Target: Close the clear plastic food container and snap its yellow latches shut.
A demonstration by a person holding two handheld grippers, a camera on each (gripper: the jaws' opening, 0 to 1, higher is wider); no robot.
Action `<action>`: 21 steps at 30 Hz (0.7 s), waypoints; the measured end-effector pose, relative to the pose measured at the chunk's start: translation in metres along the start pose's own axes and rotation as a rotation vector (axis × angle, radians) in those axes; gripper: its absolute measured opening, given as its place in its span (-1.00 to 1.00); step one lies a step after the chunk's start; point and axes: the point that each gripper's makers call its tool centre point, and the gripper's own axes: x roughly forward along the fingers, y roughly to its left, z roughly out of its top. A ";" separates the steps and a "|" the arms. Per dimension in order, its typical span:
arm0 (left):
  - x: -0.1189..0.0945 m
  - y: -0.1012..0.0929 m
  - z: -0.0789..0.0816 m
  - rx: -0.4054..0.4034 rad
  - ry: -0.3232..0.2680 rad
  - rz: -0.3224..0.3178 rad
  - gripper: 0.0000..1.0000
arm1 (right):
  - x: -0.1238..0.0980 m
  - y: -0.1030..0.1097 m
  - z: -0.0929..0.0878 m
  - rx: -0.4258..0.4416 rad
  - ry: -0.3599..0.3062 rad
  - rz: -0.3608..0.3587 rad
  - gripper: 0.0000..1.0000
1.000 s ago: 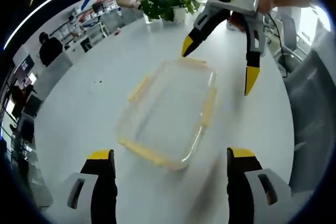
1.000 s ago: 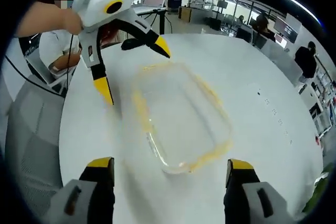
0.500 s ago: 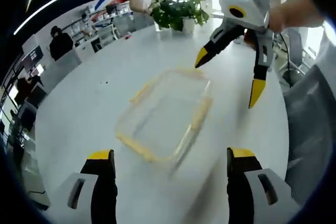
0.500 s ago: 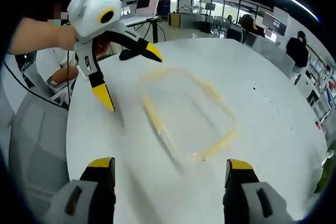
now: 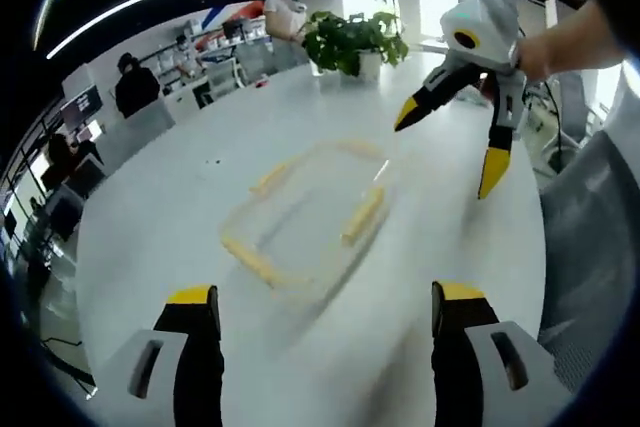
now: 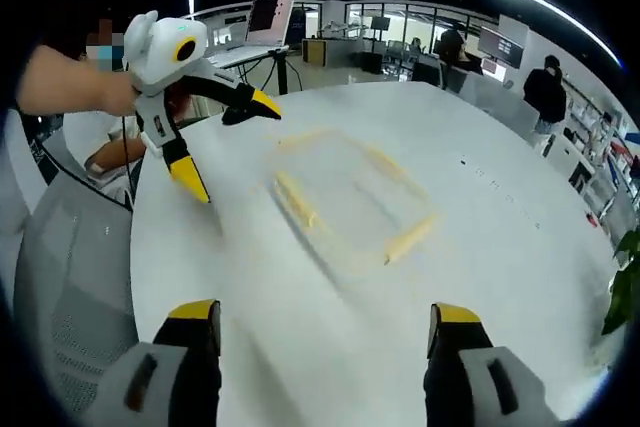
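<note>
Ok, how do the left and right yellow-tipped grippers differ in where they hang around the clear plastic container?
Side: in the right gripper view the left gripper hangs left of the clear plastic container; in the left gripper view the right gripper hangs right of it.
Surroundings: the left gripper is toward the open laptop, the right toward the potted plant.
Shared: both open, neither touching the container.

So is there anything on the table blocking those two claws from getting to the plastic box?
Nothing visible is. The clear container with yellow latches sits alone on the bare white table. Both the left claw and the right claw hover open beside it.
</note>
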 end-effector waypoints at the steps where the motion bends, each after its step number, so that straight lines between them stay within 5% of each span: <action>1: -0.002 -0.004 -0.001 -0.003 -0.009 -0.006 0.72 | -0.003 0.001 0.001 0.003 -0.017 -0.008 0.71; 21: -0.038 -0.048 -0.009 -0.109 -0.120 -0.011 0.76 | -0.043 0.030 -0.002 0.066 -0.241 -0.077 0.77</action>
